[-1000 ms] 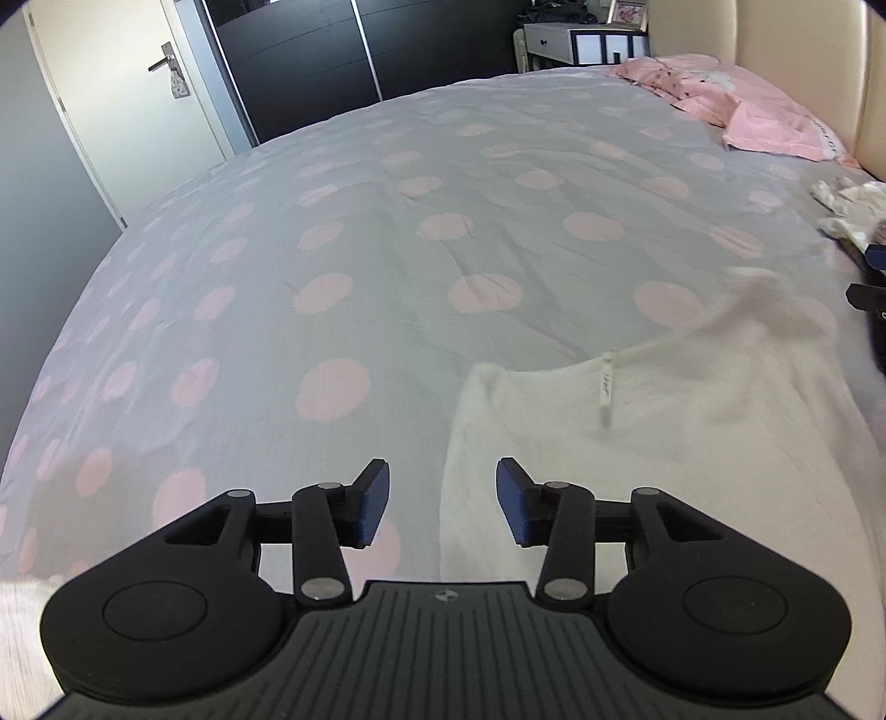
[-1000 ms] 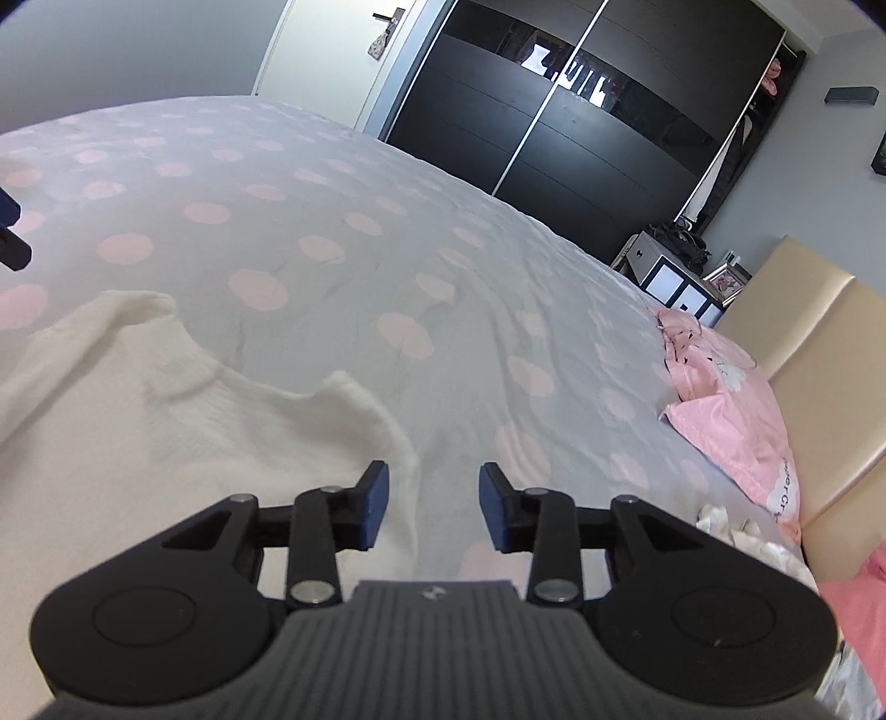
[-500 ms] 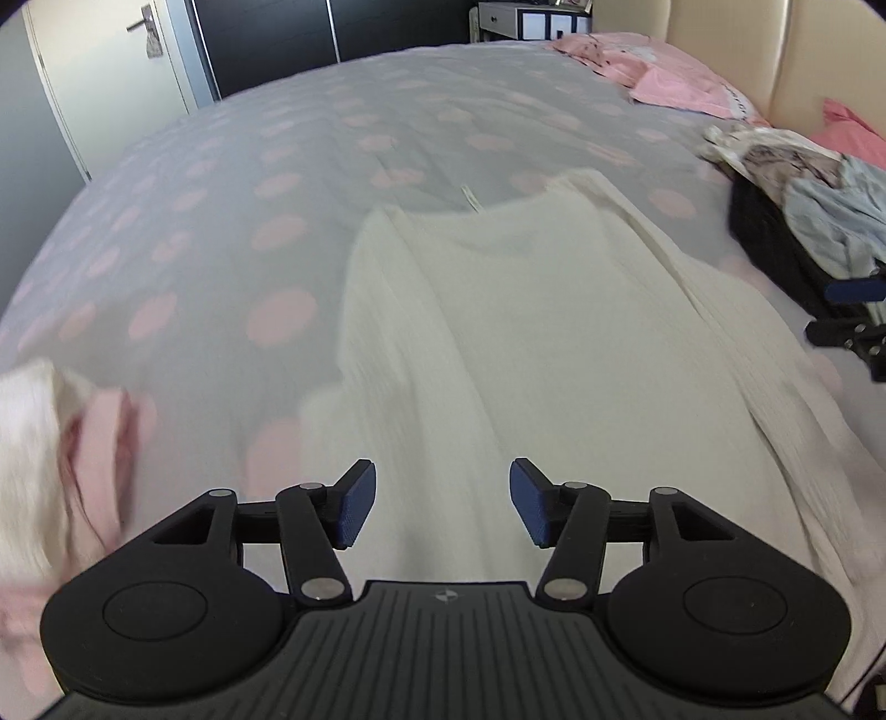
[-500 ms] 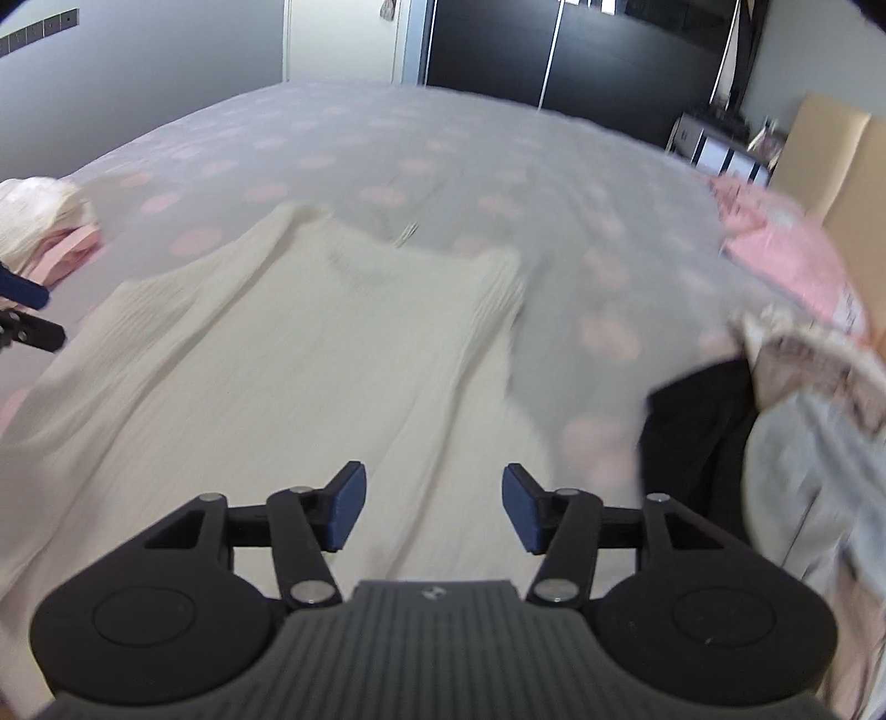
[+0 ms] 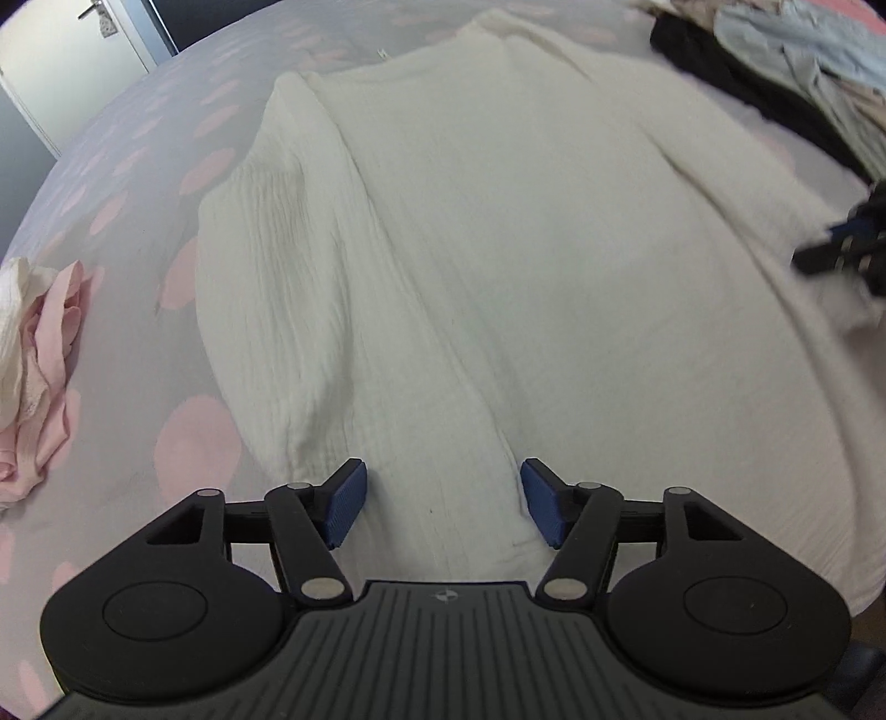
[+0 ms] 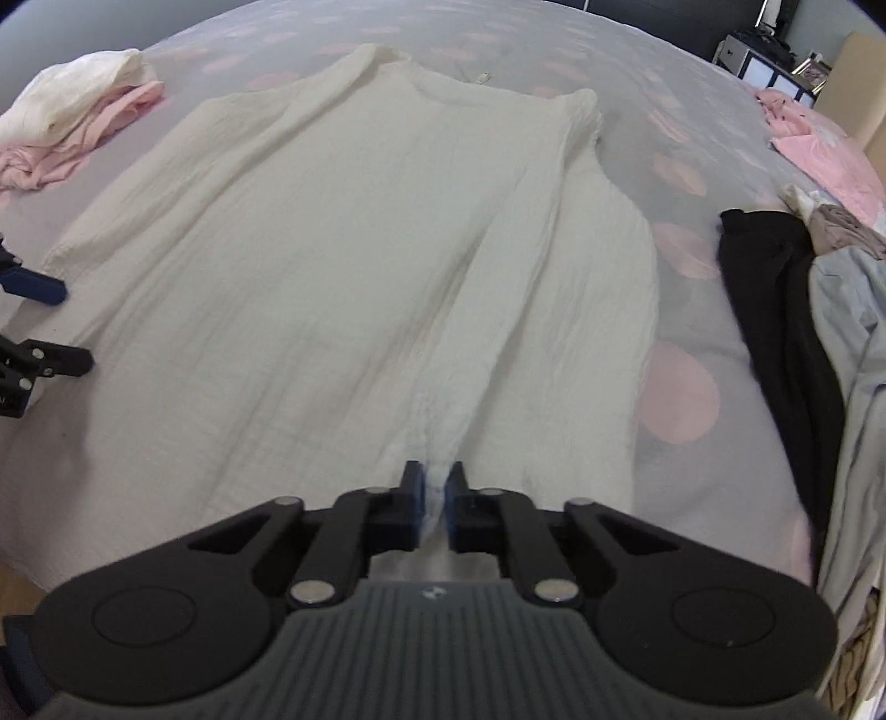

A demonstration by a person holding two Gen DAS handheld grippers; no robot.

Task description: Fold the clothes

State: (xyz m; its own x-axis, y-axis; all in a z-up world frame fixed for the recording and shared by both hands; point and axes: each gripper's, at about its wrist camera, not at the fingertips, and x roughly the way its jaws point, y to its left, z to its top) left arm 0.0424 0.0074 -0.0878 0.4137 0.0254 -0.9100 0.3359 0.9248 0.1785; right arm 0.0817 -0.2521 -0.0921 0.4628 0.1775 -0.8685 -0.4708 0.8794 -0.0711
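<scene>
Seen from the left wrist, a cream crinkled top (image 5: 498, 249) lies spread flat on a grey bedspread with pink dots (image 5: 138, 166), its neckline at the far end and its near hem running right under the left gripper (image 5: 442, 501). That gripper tilts steeply down over the cloth, its blue pads (image 5: 346, 501) standing wide apart with only flat fabric showing between them and nothing pinched. A crumpled pink and white heap (image 5: 39, 354) sits off the garment's left side, a black garment (image 5: 747, 94) and pale blue cloth (image 5: 803, 50) lie at the upper right, and the right gripper (image 5: 847, 243) shows blurred at the right edge over the top's far side. Seen from the right wrist, the same cream top (image 6: 332, 249) stretches away from the tool, one sleeve folded along its right side, the hem nearest the camera. The right gripper (image 6: 434, 498) also points steeply down, its jaws drawn nearly together on a raised ridge of the cream fabric, which stands white between the blue pads (image 6: 418, 495). The left gripper (image 6: 33, 321) pokes in at the left edge, parted, above the top's other side. The pink and white heap (image 6: 77, 127) lies upper left; the black garment (image 6: 786, 310) and pale blue cloth (image 6: 853, 332) lie along the right.
</scene>
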